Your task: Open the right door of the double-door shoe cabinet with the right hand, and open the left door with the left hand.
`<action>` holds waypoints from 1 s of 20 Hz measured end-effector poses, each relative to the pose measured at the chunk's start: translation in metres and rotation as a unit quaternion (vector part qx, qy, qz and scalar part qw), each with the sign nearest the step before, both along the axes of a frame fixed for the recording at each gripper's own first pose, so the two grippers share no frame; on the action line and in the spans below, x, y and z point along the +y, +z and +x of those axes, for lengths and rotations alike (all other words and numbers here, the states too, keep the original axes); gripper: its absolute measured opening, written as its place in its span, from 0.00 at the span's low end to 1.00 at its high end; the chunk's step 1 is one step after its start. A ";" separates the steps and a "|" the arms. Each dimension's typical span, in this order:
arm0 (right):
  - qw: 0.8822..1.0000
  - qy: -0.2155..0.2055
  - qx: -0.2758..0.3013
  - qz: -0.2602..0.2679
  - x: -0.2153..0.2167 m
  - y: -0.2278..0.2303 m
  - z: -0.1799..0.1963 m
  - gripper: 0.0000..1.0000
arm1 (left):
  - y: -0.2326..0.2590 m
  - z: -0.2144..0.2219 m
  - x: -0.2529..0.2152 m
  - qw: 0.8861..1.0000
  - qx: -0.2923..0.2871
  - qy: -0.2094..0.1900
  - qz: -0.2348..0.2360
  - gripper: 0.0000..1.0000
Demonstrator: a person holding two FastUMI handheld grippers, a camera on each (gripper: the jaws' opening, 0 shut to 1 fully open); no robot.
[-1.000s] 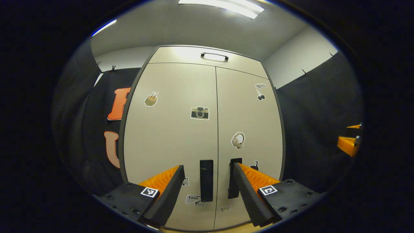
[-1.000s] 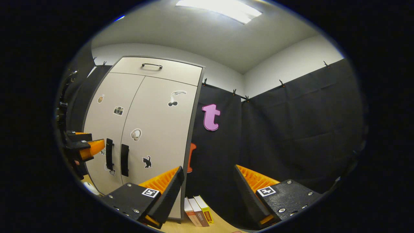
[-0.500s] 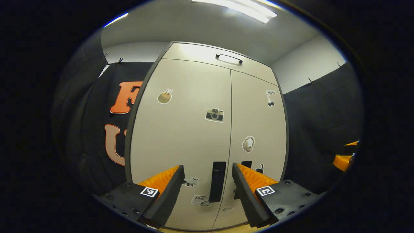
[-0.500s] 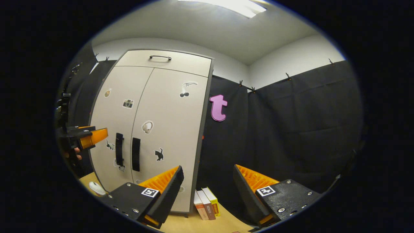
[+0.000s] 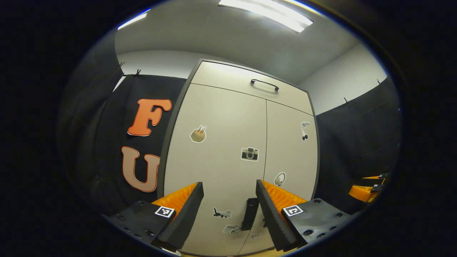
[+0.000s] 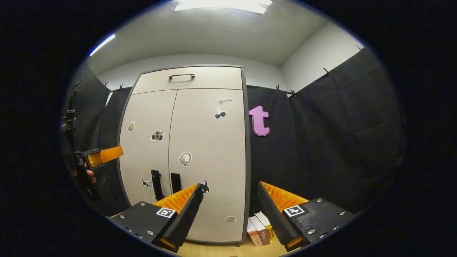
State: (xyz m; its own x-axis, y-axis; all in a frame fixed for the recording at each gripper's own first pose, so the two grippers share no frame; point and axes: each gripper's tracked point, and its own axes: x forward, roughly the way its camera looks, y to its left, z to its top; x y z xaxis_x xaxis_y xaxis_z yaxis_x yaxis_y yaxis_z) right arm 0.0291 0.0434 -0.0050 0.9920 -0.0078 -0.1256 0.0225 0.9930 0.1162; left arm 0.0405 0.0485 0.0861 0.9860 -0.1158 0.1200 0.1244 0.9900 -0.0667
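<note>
The pale shoe cabinet (image 5: pixel 221 157) stands ahead with both doors shut. In the left gripper view its left door (image 5: pixel 217 167) carries a dark vertical handle (image 5: pixel 250 213) low down, seen between my fingers. My left gripper (image 5: pixel 229 184) is open and apart from the cabinet. In the right gripper view the right door (image 6: pixel 210 160) has its handle (image 6: pixel 175 182) beside the left door's handle (image 6: pixel 155 180). My right gripper (image 6: pixel 230 186) is open, held off the cabinet and aimed near its right edge. The left gripper (image 6: pixel 103 156) shows far left, with a hand (image 6: pixel 87 175) behind it.
A top drawer (image 6: pixel 189 77) with a bar handle sits above the doors. Three books (image 6: pixel 260 232) lean on the wooden floor (image 6: pixel 214 250) by the cabinet's right side. Black cloth walls flank the cabinet. The right gripper (image 5: pixel 367 185) shows at the left gripper view's far right.
The cabinet has shrunk and slid right and down in the left gripper view, as that gripper drew back. The right gripper view swung left, bringing the cabinet nearer centre. Both doors stayed shut.
</note>
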 end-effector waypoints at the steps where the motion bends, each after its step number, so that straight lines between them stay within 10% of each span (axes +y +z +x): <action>1: 1.000 0.005 0.004 0.004 0.002 -0.003 0.005 0.94 | 0.005 -0.005 0.002 1.000 -0.005 0.002 -0.008 0.94; 11: 0.988 0.138 0.057 0.045 0.092 -0.047 0.072 0.89 | -0.010 -0.024 0.025 0.996 0.043 0.075 0.030 0.94; 20: 0.971 0.205 0.108 0.059 0.163 -0.099 0.113 0.64 | -0.023 -0.031 0.048 0.990 0.067 0.117 0.036 0.95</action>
